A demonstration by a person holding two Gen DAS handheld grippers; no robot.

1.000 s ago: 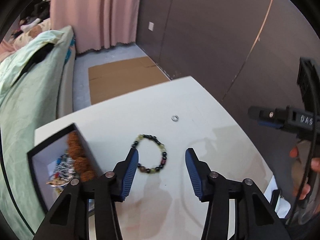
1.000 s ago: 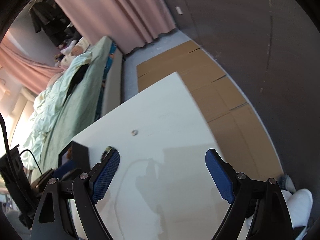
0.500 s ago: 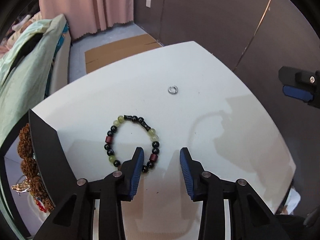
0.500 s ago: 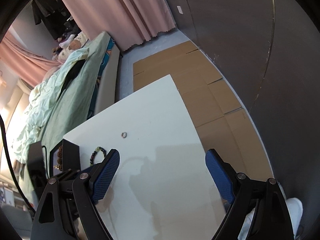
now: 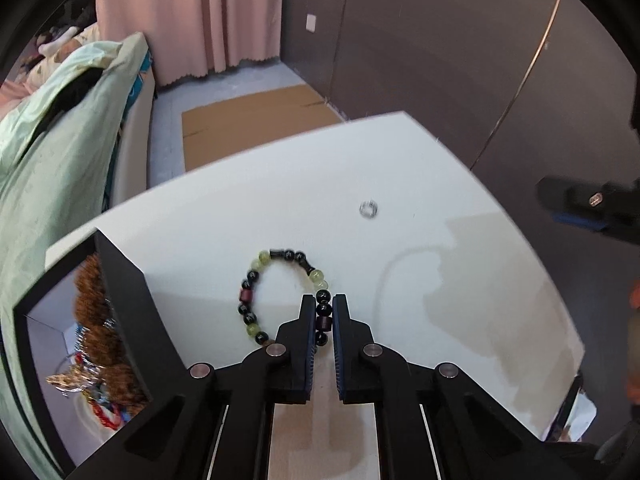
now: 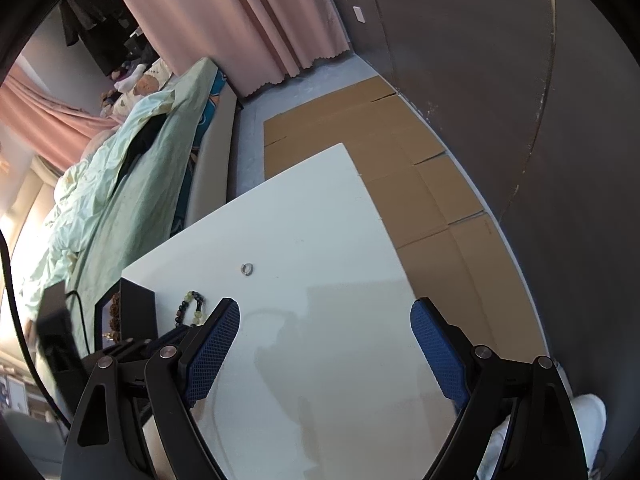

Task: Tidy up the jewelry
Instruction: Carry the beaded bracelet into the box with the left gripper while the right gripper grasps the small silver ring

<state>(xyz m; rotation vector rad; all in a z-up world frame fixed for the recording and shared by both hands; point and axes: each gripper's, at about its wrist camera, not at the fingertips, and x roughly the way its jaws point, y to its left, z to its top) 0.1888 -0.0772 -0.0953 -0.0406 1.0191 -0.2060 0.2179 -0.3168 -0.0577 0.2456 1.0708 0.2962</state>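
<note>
A beaded bracelet (image 5: 256, 280) of black, pale green and dark red beads lies on the white table (image 5: 400, 168). My left gripper (image 5: 323, 312) is shut on the bracelet's right side, with beads between its blue pads. A small silver ring (image 5: 369, 208) lies on the table beyond it. An open black box (image 5: 120, 280) holding brown beads and other jewelry stands at the left. My right gripper (image 6: 324, 340) is open and empty above the table; in its view the bracelet (image 6: 191, 307), ring (image 6: 247, 268) and box (image 6: 136, 304) show at the left.
A bed with a pale green cover (image 5: 60, 128) lies left of the table. Flat cardboard (image 5: 248, 116) covers the floor past the table's far edge. A dark wall (image 5: 440, 40) and pink curtain (image 5: 192, 12) stand behind. My right gripper's tip (image 5: 588, 208) shows at the right edge.
My left gripper has moved forward over the bracelet and closed on its right side. The right gripper has stayed open and shifted only slightly.
</note>
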